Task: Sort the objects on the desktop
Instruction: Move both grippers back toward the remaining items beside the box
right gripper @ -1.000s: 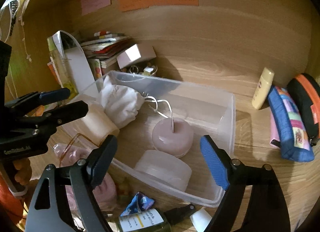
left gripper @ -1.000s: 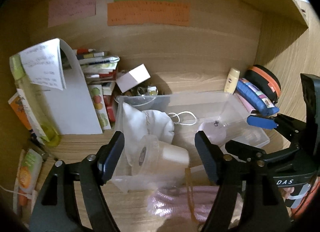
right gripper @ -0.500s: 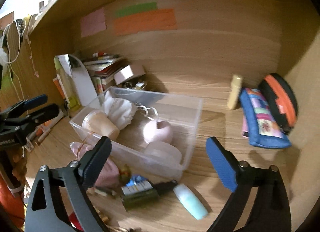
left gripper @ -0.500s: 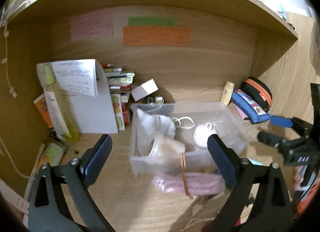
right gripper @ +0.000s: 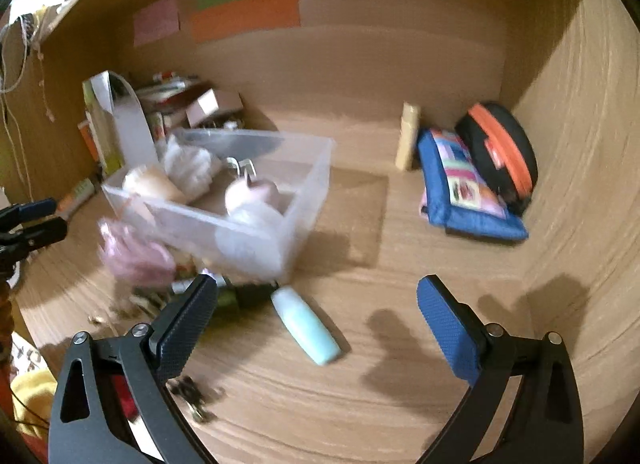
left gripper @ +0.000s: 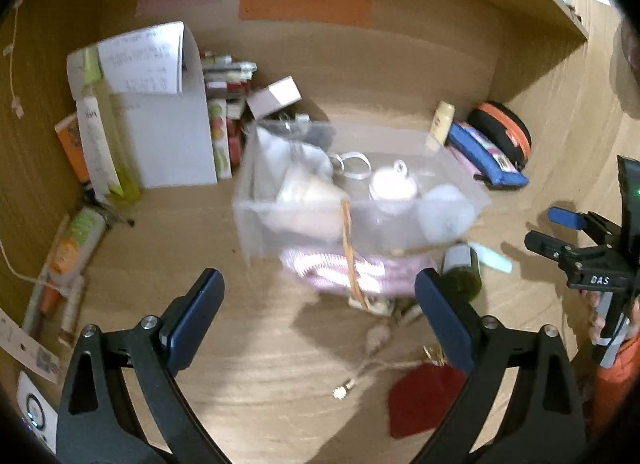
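Sitting mid-surface, the clear bin (left gripper: 360, 223) already holds a white cloth (right gripper: 188, 163), a tape roll (left gripper: 304, 199) and a round pinkish item (right gripper: 250, 189), while loose things crowd its near wall. The pale blue tube (right gripper: 306, 324) lies flat just in front of the bin's near corner, its long axis running diagonally, one end toward the bin and the other toward the right tool (right gripper: 316, 316). It looks light, stiff and smooth, so probably slippery; a hold across its middle, square to the long axis, seems safest. Beside it a dark green bottle (left gripper: 462, 274) lies on its side, touching or nearly touching the tube; being heavier and round, it would likely roll if nudged. The pink knit bundle (left gripper: 352, 272) rests against the bin's front wall, soft and easily squashed, so it could be taken almost anywhere. A tan band (left gripper: 348, 252) crosses it and runs up over the bin's edge; whether it is tied to the bundle cannot be told.

Nearer the left tool (left gripper: 316, 320) lie a small cord with a metal end (left gripper: 360, 368) and a red flat piece (left gripper: 420, 400). Both tools hang above bare surface, their fingers spread wide and holding nothing. Farther out, a blue pouch (right gripper: 468, 187), an orange-trimmed black case (right gripper: 500, 143) and a cream bottle (right gripper: 408, 135) stand at the back right; papers and books (left gripper: 160, 111) pile at the back left.
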Available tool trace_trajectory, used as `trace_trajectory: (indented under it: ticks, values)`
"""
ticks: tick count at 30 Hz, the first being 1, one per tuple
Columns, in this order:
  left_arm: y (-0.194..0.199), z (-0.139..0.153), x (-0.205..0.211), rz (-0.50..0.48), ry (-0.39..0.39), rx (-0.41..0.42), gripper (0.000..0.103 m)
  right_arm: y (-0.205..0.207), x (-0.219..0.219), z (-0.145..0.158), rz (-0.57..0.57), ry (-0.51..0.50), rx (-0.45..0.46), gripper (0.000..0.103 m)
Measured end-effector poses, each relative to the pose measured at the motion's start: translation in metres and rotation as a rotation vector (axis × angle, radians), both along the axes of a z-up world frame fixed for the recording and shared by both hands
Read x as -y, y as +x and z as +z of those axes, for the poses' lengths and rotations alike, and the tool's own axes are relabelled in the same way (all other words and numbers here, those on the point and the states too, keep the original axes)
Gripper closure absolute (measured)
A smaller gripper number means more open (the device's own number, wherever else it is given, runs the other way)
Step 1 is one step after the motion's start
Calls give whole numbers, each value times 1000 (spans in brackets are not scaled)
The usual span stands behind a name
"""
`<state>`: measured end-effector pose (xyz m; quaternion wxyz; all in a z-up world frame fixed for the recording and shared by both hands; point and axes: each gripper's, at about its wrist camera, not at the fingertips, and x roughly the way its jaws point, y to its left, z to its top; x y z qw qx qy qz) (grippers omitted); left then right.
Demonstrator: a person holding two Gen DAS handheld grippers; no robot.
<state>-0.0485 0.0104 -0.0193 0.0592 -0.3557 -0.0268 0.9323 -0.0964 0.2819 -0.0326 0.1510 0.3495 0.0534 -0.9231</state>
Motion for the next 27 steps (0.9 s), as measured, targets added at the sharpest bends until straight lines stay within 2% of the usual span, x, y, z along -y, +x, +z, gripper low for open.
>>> trace_trajectory:
  ticks: [4, 6, 14, 17, 21, 23, 25, 27]
  values:
    - [2, -25, -8, -8, 24, 91, 6, -1, -4, -15, -5, 20, 43, 3]
    - [8, -34, -14, -10, 10, 118, 6, -1, -5, -22, -2, 27, 61, 3]
    - [30, -48, -43, -78, 18, 160, 6, -12, 0, -44, 16, 59, 126, 3]
    - [33, -59, -55, -137, 49, 203, 6, -18, 4, -48, 26, 88, 125, 3]
    - [30, -70, -68, -150, 28, 242, 6, -30, 9, -53, 38, 123, 135, 6]
    - [29, -71, -73, -142, 5, 231, 6, -34, 12, -55, 52, 128, 143, 11]
    - [29, -72, -78, -148, -11, 226, 6, -37, 15, -57, 73, 129, 160, 25]
    - [26, -73, -83, -142, -34, 213, 6, -39, 18, -60, 92, 127, 175, 32]
